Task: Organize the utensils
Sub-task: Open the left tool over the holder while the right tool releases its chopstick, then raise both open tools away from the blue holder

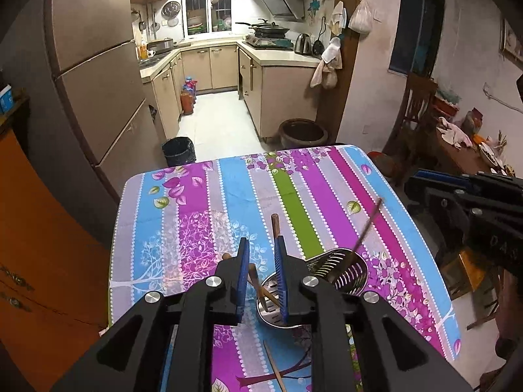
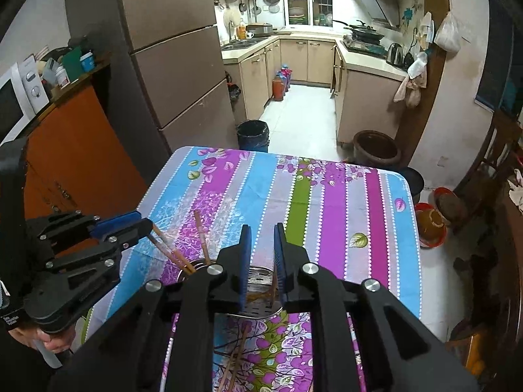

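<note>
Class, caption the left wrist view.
Left tool open above a metal holder with chopsticks on a striped tablecloth.

Far half of desk (image 1: 228, 192) bare, open for passage. Near edge crowded: perforated metal holder (image 1: 340, 271) with chopsticks (image 2: 173, 254) jutting up and leftward, loose chopsticks (image 2: 235, 359) flat on cloth. Left gripper (image 2: 147, 225) blocks left side; right gripper (image 2: 261, 251) hangs directly above holder.

The left claw (image 1: 261, 248) hides the utensil holder's (image 1: 346, 271) near rim and chopstick (image 1: 258, 285) ends.
</note>
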A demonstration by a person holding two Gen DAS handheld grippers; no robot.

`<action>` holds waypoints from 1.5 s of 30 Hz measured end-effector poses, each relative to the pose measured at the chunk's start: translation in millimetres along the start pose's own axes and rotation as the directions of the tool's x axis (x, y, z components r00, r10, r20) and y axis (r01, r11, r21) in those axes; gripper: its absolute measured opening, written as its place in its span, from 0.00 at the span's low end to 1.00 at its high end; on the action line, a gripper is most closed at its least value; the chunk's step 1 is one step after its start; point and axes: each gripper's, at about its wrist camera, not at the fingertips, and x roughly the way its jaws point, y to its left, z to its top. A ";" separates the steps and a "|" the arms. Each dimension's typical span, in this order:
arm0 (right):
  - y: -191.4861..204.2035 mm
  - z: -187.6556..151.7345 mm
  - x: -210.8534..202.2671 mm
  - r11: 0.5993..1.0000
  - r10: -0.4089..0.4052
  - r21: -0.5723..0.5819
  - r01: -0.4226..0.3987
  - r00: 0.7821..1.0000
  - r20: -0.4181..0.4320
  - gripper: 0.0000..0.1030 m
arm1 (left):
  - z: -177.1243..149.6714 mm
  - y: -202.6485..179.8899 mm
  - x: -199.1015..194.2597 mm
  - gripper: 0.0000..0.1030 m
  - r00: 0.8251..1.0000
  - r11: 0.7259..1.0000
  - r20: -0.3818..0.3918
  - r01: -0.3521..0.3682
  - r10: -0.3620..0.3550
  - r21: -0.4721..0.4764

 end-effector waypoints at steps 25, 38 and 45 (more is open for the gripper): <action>7.2 -40.1 -19.3 0.997 0.011 -0.070 -0.011 1.000 0.001 0.12 | -46.3 -11.0 -42.0 0.19 0.996 0.999 0.083 -0.043 0.042 0.015; 29.1 -95.5 -52.3 0.990 0.080 -0.114 -0.079 0.997 0.007 0.17 | -108.9 -38.2 -67.4 0.26 0.996 0.999 0.091 0.021 -0.024 0.037; 38.3 -142.6 -60.7 0.980 0.130 -0.151 -0.131 0.991 -0.017 0.17 | -160.6 -53.8 -77.2 0.27 0.993 0.995 0.063 0.094 -0.096 0.035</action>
